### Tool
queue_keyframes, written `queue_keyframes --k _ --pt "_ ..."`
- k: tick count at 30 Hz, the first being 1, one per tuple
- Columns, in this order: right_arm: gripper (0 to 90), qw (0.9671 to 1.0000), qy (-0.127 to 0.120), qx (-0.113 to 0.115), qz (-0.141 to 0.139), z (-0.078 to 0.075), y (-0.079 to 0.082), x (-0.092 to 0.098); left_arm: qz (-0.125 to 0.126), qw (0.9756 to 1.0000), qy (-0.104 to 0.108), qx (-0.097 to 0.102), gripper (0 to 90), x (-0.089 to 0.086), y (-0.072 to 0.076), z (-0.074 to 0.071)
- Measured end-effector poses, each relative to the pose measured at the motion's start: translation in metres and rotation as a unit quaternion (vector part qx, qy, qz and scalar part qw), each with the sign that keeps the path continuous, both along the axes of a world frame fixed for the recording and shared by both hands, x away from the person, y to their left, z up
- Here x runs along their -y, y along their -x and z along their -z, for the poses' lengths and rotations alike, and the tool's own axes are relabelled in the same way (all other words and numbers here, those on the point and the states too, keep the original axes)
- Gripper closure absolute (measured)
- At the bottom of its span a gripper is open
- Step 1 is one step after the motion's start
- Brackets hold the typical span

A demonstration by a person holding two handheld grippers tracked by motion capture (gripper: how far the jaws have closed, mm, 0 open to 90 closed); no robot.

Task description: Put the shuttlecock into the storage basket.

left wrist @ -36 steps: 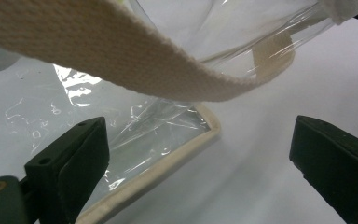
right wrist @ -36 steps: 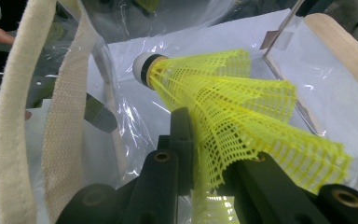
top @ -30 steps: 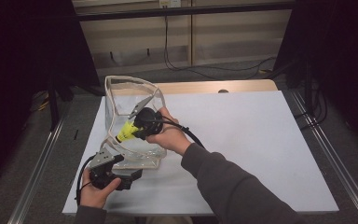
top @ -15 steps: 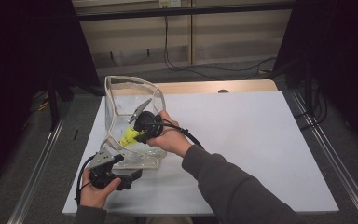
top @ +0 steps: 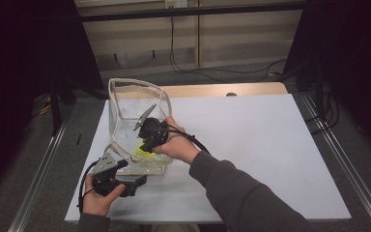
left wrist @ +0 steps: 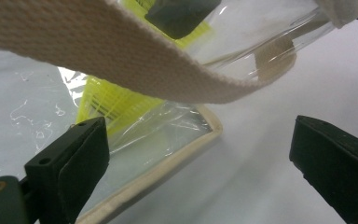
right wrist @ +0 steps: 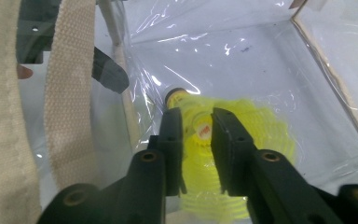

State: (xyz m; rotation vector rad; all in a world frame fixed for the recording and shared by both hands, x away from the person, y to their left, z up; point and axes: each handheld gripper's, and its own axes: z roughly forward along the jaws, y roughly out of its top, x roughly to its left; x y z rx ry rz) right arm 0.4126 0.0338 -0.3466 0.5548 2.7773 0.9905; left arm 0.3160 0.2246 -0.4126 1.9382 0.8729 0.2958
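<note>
A clear plastic tote bag with cream webbing trim stands on the white table. A yellow shuttlecock lies low inside it. My right gripper reaches into the bag from the right. In the right gripper view its jaws have just been opening and stand a little apart, with the shuttlecock showing between and beyond them against the bag's floor. My left gripper sits at the bag's near bottom corner, jaws wide open around the trim. A cream handle strap hangs above them.
The white table extends to the right of the bag, with a wooden edge behind it. Metal rails run along both sides. The bag's straps hang at the left of the right gripper view.
The shuttlecock has gone from higher up at the right gripper's tips to lower in the bag. The right gripper has tilted a little. The left hand has kept still.
</note>
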Motion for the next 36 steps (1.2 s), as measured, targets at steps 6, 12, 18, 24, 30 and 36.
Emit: queue_keyframes --k 6,12,18,24,30,36 --pt "69.4 1.0000 -0.001 -0.003 0.003 0.000 0.001 0.002 0.000 1.0000 0.000 0.001 4.8 0.000 0.000 0.000" --pt "65.1 1.0000 -0.004 -0.004 0.006 -0.002 0.002 0.004 0.000 1.0000 0.000 0.002 4.8 0.000 0.000 -0.001" --pt "63.0 0.9999 -0.006 -0.006 0.011 -0.007 0.004 0.008 0.000 1.0000 0.000 0.002 4.8 0.000 0.001 -0.001" --pt "56.1 0.9997 -0.018 -0.002 0.015 -0.014 0.005 0.014 0.000 1.0000 0.000 0.002 4.8 0.001 0.001 -0.001" --pt "50.5 0.9993 -0.030 -0.006 0.022 -0.020 0.006 0.021 0.003 1.0000 -0.002 0.002 4.8 0.001 0.001 -0.001" --pt "38.6 0.9984 -0.045 -0.007 0.032 -0.024 0.006 0.028 0.001 1.0000 0.000 0.003 4.8 0.001 0.001 -0.001"
